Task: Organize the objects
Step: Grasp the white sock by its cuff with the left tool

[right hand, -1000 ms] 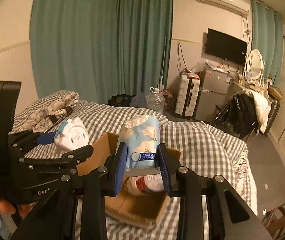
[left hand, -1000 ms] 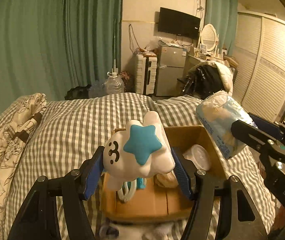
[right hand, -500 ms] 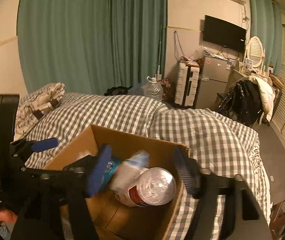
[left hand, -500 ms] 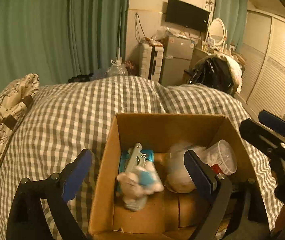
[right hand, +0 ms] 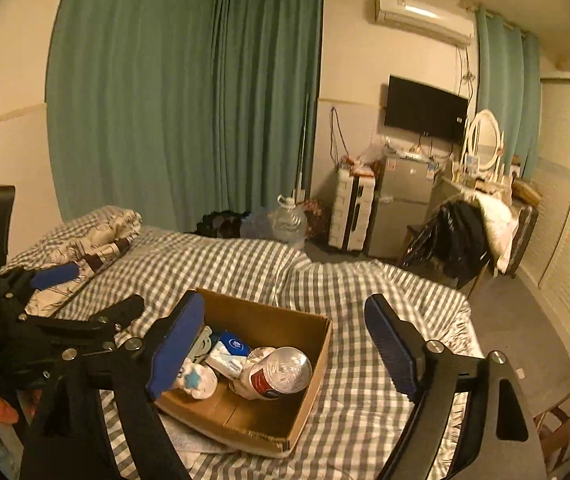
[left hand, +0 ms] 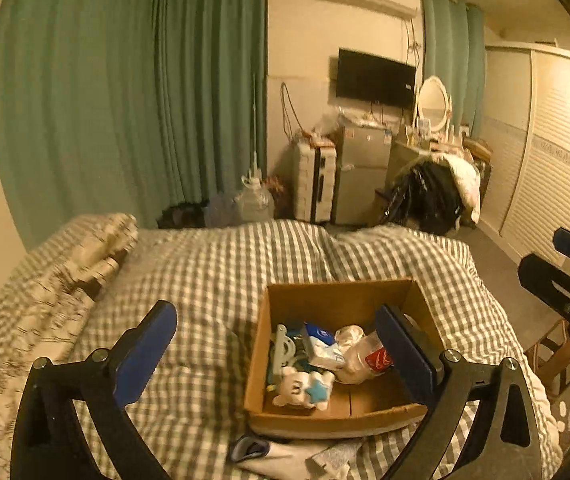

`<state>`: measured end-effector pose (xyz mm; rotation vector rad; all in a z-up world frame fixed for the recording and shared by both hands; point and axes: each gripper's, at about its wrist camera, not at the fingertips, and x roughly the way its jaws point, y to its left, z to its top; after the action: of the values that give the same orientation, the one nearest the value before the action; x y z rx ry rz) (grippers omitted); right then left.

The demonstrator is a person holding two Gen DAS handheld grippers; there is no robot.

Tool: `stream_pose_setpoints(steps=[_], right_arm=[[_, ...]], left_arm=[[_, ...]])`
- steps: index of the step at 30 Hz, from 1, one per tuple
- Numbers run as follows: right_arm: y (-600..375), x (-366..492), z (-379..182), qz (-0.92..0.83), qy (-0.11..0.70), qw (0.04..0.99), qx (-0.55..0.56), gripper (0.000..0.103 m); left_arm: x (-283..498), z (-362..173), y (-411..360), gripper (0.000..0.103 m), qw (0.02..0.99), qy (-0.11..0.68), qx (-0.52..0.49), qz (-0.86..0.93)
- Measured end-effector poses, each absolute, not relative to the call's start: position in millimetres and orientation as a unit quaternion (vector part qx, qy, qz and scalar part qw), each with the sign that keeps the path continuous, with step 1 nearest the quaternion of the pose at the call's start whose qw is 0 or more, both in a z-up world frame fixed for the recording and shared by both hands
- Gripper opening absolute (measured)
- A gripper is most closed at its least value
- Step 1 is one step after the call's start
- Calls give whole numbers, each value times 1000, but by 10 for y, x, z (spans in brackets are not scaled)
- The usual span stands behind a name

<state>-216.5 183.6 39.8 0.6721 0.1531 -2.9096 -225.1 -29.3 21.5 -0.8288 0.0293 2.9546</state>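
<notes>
A cardboard box (left hand: 337, 294) (right hand: 319, 354) sits on the checked bed. Inside lie a white plush toy with a blue star (left hand: 303, 388) (right hand: 197, 378), a tissue pack (left hand: 325, 350) (right hand: 227, 356), a clear plastic bottle with a red label (left hand: 365, 358) (right hand: 279, 372) and other small items. My left gripper (left hand: 275, 352) is open and empty, raised above the box's left side. My right gripper (right hand: 285, 348) is open and empty, raised above the box. Each gripper shows at the edge of the other's view.
A grey-and-white checked duvet (left hand: 213, 272) covers the bed, with a patterned pillow (left hand: 81, 248) at the left. White cloth and a small pouch (left hand: 269, 454) lie in front of the box. Beyond the bed stand a water jug (right hand: 289, 222), suitcase, small fridge and a chair with clothes (right hand: 465, 236).
One second ago the left gripper held the plush toy and the right held the tissue pack. Both opened and dropped them into the box, then pulled back and up.
</notes>
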Motion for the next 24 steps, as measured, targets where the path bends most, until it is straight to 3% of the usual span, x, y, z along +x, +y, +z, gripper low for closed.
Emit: stream_pose_setpoints(steps=[11, 24], right_arm=[[1746, -1429, 413, -976, 55, 77, 198, 103], [1664, -1902, -1122, -931, 55, 63, 355, 103]], left_arm=[[-1583, 91, -457, 103, 3, -1, -254, 967], [-1816, -1287, -515, 103, -33, -13, -389, 920]])
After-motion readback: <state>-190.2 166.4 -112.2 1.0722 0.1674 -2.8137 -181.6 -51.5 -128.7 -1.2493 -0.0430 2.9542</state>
